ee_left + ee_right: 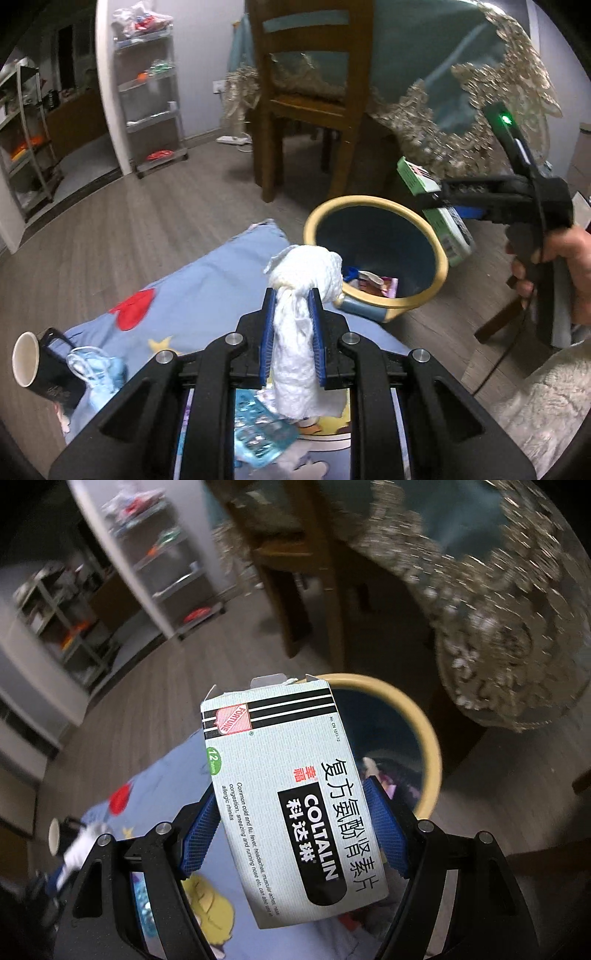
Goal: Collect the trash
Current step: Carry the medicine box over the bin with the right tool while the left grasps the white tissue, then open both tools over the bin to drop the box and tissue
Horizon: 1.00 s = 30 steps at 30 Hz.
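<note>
My left gripper [293,295] is shut on a crumpled white paper towel [301,295] and holds it above the blue blanket, just left of the trash bin [376,254]. The bin is blue with a cream rim and has some wrappers inside. My right gripper [291,801] is shut on a white and green medicine box [291,794], held near the bin's rim [432,753]. In the left wrist view the right gripper [430,195] holds the box [439,218] over the bin's right edge.
A black mug [40,365], a blue face mask [96,369] and a blister pack [258,428] lie on the blue blanket [207,288]. A wooden chair [306,92] and a table with a lace-edged cloth [461,85] stand behind the bin. Shelving racks [151,85] stand at the left.
</note>
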Motion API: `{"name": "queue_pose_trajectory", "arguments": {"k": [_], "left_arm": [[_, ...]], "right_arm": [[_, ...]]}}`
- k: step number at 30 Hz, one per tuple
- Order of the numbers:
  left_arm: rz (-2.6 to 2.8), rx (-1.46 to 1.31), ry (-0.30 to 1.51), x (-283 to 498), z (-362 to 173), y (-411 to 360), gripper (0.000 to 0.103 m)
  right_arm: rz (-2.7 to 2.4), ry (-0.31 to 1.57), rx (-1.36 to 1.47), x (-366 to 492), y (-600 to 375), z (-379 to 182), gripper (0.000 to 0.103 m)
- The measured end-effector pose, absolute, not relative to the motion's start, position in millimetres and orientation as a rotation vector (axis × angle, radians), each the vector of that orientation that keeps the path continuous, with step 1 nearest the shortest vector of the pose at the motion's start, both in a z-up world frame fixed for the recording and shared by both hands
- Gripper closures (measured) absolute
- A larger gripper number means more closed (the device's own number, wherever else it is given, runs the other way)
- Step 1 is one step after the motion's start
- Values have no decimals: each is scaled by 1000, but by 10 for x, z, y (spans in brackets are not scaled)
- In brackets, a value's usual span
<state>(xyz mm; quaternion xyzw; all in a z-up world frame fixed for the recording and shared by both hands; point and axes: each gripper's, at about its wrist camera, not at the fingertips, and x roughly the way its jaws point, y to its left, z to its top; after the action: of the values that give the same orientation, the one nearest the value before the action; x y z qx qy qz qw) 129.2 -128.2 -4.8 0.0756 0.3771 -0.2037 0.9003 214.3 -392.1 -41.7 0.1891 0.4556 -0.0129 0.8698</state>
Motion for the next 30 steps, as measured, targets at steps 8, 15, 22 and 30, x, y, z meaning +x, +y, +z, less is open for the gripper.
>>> {"name": "queue_pose_trajectory", "arguments": {"k": [8, 15, 22, 30], "left_arm": [[-535, 137, 874, 1517, -223, -1753, 86], [-575, 224, 912, 1729, -419, -2181, 86], [-576, 287, 911, 2014, -540, -2469, 86], [-541, 324, 913, 2204, -669, -2679, 73]], "right_arm": [[-94, 945, 454, 2273, -4296, -590, 27], [-102, 970, 468, 2374, -4402, -733, 26], [-99, 1006, 544, 2425, -4489, -865, 26], [-89, 983, 565, 2477, -4483, -837, 25]]}}
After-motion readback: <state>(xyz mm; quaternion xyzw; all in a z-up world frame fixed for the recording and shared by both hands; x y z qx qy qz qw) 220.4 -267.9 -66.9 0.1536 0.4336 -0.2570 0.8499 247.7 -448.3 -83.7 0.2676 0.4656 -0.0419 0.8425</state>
